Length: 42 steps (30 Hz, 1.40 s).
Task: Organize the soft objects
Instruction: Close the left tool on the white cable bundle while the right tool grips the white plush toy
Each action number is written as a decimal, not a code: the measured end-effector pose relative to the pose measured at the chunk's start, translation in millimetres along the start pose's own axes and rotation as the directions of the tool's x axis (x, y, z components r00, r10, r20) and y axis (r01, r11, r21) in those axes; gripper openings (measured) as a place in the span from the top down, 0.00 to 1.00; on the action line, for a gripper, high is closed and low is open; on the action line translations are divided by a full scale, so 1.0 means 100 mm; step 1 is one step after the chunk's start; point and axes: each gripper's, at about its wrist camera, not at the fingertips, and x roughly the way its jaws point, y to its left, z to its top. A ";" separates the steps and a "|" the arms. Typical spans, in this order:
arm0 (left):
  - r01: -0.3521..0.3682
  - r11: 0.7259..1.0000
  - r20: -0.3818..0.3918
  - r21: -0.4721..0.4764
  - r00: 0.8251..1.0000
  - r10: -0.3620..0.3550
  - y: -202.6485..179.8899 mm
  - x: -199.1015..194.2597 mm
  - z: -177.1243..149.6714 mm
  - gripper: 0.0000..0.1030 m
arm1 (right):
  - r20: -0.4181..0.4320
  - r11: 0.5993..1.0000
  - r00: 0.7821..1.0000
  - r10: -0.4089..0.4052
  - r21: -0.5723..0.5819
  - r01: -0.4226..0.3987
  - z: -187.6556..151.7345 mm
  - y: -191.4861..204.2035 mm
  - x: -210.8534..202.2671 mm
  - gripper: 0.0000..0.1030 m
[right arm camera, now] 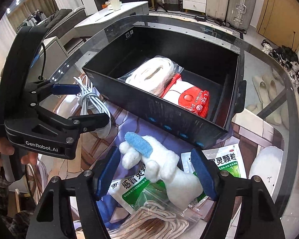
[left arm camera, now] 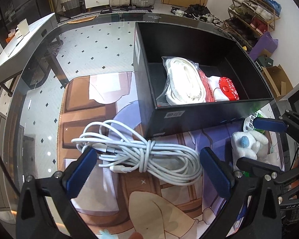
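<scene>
A black box [left arm camera: 209, 117] [right arm camera: 149, 107] on the glass table holds a bagged white strap [left arm camera: 185, 81] [right arm camera: 151, 75] and a red-and-white packet [left arm camera: 223, 89] [right arm camera: 191, 99]. A bundled white cable [left arm camera: 141, 153] [right arm camera: 89, 99] lies in front of it, between the fingers of my open left gripper [left arm camera: 147, 167] [right arm camera: 83, 103]. A white plush toy with blue ears [right arm camera: 159, 165] [left arm camera: 247, 143] lies on green-and-white medicine sachets [right arm camera: 225, 159], between the fingers of my open right gripper [right arm camera: 155, 171] [left arm camera: 259, 143]. Neither gripper holds anything.
A clear bag of brown cord [right arm camera: 155, 221] lies near the right gripper's base. A picture mat [left arm camera: 101, 123] covers the table under the objects. A white slipper-like thing [right arm camera: 267, 167] lies at the right. Shoes and a shoe rack [left arm camera: 251, 14] stand beyond the table.
</scene>
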 end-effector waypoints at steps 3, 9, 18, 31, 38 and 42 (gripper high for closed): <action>0.014 1.000 0.005 -0.010 1.000 -0.014 0.03 -0.01 -0.01 0.01 | -0.004 1.000 1.000 -0.017 -0.018 0.017 0.01 0.01 0.02 0.33; 0.002 1.000 0.006 0.000 1.000 -0.002 0.06 -0.01 0.00 0.09 | -0.010 0.999 1.000 -0.029 -0.041 0.028 -0.01 0.04 0.04 0.42; -0.029 0.998 0.007 -0.050 1.000 0.029 0.22 -0.05 0.02 0.45 | -0.001 0.999 1.000 -0.018 -0.034 0.018 -0.04 0.03 0.00 0.44; -0.012 1.000 -0.015 0.005 1.000 0.012 0.14 -0.14 0.01 0.65 | 0.033 0.999 0.999 -0.021 -0.040 0.022 -0.06 0.06 -0.12 0.60; -0.004 1.000 -0.030 0.010 1.000 0.004 0.13 -0.14 -0.03 0.83 | 0.031 0.999 0.999 -0.021 -0.045 0.022 -0.04 0.07 -0.12 0.65; 0.000 1.000 -0.027 0.015 1.000 0.000 0.12 -0.14 -0.04 0.83 | 0.020 0.999 1.000 -0.013 -0.032 0.014 -0.03 0.04 -0.07 0.66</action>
